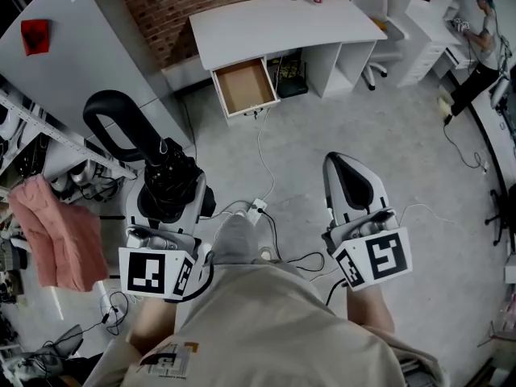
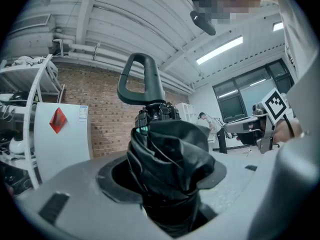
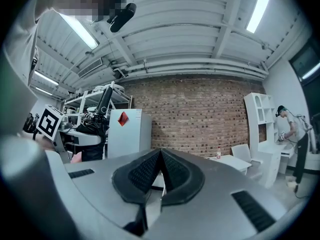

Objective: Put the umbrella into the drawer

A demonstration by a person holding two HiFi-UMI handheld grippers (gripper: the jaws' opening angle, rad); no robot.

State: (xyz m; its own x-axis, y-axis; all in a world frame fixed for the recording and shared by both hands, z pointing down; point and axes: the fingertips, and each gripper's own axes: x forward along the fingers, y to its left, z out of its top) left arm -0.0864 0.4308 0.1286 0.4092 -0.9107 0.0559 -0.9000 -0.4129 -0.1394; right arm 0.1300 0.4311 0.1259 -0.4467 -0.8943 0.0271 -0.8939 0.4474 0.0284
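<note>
The left hand-held gripper (image 1: 171, 185) is clamping the black folded fabric umbrella with the loop handle (image 2: 167, 154), its jaws pressing wide on the bundled canopy. The right hand-held gripper (image 1: 345, 172) is keeping its jaws together, holding nothing. The carrying step seems to be running. The next move is calling for bringing the umbrella to the open brown-bottomed drawer (image 1: 244, 85) under the white curved table (image 1: 274, 22), well apart ahead.

A red-brick wall (image 1: 153, 2) backs a curved white tabletop (image 1: 266, 27) on the grey floor (image 1: 403, 151). Strip lights (image 3: 80, 29) run under a ribbed ceiling (image 3: 190, 34).
</note>
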